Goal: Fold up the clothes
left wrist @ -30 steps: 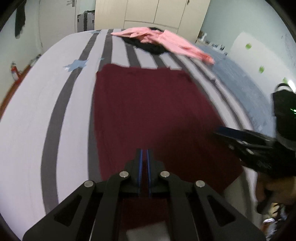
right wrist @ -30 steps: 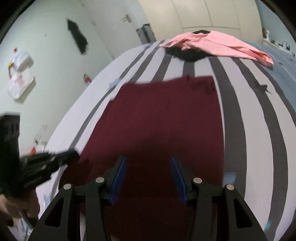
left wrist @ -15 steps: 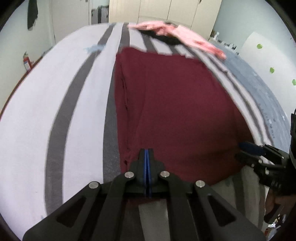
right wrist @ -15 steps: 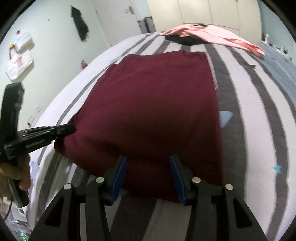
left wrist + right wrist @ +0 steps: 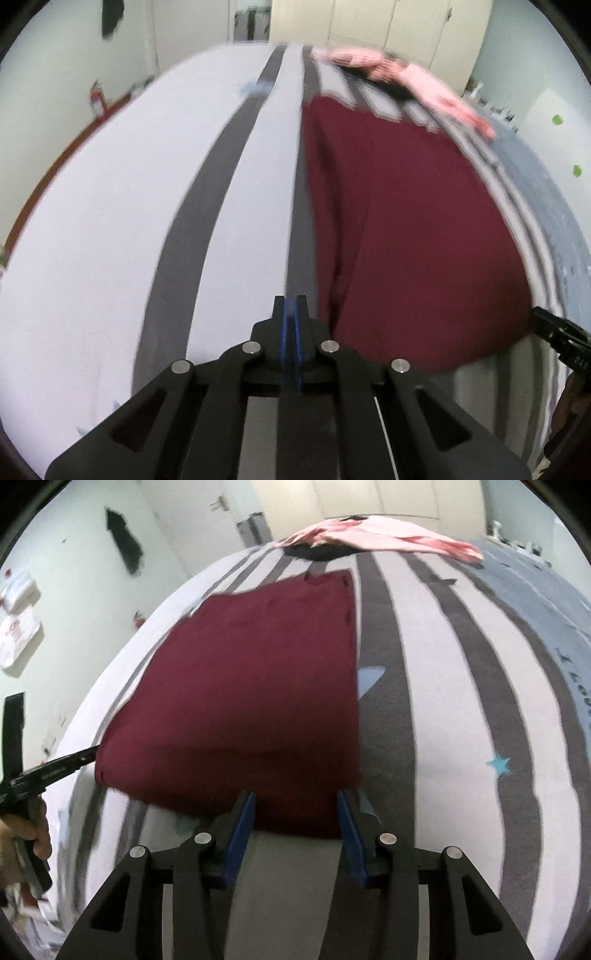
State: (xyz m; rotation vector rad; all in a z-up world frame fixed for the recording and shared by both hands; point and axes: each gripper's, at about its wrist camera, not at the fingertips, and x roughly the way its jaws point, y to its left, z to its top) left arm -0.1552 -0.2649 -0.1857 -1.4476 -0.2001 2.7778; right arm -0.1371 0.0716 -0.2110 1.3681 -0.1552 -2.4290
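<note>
Fingers of the right gripper [image 5: 295,812] stood partly apart, having just been closing a little, with the near edge of the maroon garment [image 5: 251,686] lying between their blue pads; the pads did not appear to press on the cloth, so nothing looked gripped yet. That near right corner sat just ahead of and between the fingers, likely because it was the corner to be pinched for the next fold.

On the left gripper [image 5: 291,314] the fingers were fully closed, blue pads together, and no cloth showed between them. In the left wrist view the garment lay to the right of those fingers, its near left edge just beside them, while bare striped bed cover stretched straight ahead. From the right wrist view the left gripper's tip [image 5: 79,755] reached the garment's near left corner; whether it touched the fabric could not be told.

The garment lay spread flat and roughly rectangular on the bed [image 5: 461,701], running away from both pairs of fingers, presumably laid out so its near corners could be taken. Well beyond its far edge, a pink garment [image 5: 388,535] lay heaped over something dark, probably waiting its turn.
</note>
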